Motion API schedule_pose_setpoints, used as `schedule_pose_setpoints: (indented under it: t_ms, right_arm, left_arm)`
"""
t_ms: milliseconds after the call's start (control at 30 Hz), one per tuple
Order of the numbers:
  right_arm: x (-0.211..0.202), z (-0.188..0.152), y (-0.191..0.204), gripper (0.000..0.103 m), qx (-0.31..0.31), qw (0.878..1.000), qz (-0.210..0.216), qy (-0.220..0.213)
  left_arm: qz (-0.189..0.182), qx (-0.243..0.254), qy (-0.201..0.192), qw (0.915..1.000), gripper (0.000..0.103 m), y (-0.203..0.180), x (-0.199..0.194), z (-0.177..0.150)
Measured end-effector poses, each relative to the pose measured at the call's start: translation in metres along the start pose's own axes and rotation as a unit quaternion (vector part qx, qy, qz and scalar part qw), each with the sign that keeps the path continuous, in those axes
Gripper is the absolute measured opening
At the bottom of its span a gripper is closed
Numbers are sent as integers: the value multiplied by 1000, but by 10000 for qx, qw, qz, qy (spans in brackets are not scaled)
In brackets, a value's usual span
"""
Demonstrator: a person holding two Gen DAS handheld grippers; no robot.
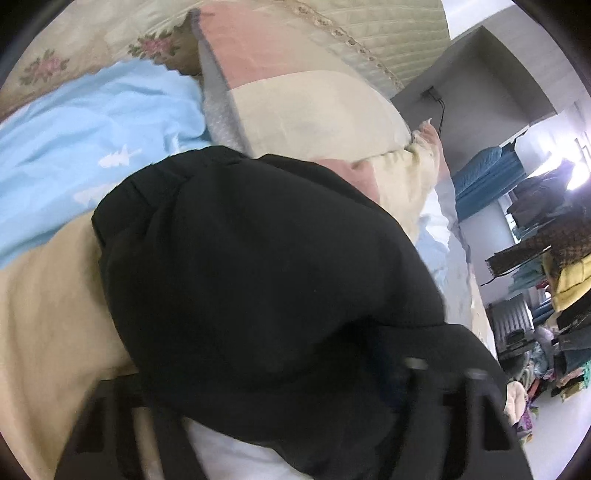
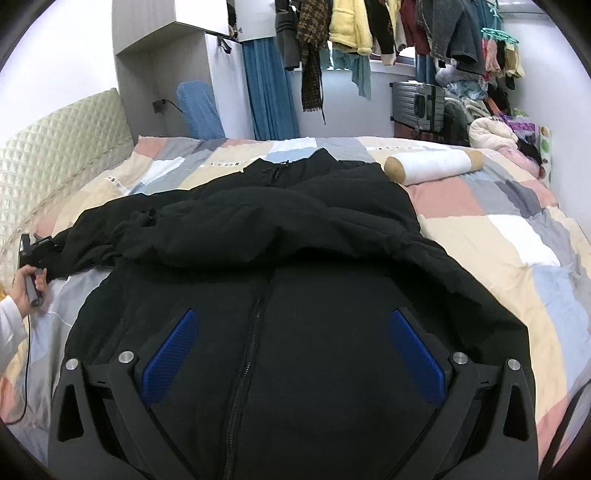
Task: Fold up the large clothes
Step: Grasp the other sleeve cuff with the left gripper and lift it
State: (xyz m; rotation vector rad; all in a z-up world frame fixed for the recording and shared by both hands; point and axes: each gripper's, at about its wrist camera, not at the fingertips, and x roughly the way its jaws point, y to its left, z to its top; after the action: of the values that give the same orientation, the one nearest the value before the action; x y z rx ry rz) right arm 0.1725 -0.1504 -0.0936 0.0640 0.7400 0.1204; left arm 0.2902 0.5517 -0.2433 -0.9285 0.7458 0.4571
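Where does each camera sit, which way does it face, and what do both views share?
Left wrist: on the left gripper, close over a black jacket sleeve toward the pillow; only its fingers show.
Right wrist: on the right gripper, jaws open above the jacket front, facing across the bed; a hand shows far left.
Shared: jacket, bed, hanging clothes.

Black zip-front jacket (image 2: 295,295) lies spread on the patchwork bed, one sleeve folded across.

A home bedroom: patchwork bed (image 2: 517,236), hanging clothes (image 2: 369,29), suitcase (image 2: 417,107).
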Motion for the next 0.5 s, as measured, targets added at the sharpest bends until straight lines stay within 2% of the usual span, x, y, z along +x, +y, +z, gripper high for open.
schedule_pose_setpoints:
  t_ms: [33, 100, 200, 367, 500]
  right_arm:
    - [-2, 0, -1, 103, -20, 10000, 71, -37]
    - [-8, -3, -3, 103, -68, 9998, 163, -88]
    - [-15, -5, -8, 103, -60, 9998, 180, -115]
    - [-25, -8, -19, 103, 77, 9996, 223, -142]
    - [-32, -10, -28, 103, 234, 9990, 322, -198]
  left_arm:
    - [76, 34, -22, 10000, 44, -5, -2, 0]
    - [127, 186, -95, 9997, 23, -17, -9, 0]
    - [232, 398, -93, 9989, 10, -33, -23, 2]
    - [299, 609, -268, 9973, 7, -48, -63, -1]
    - [387, 867, -342, 9949, 6, -75, -91, 2]
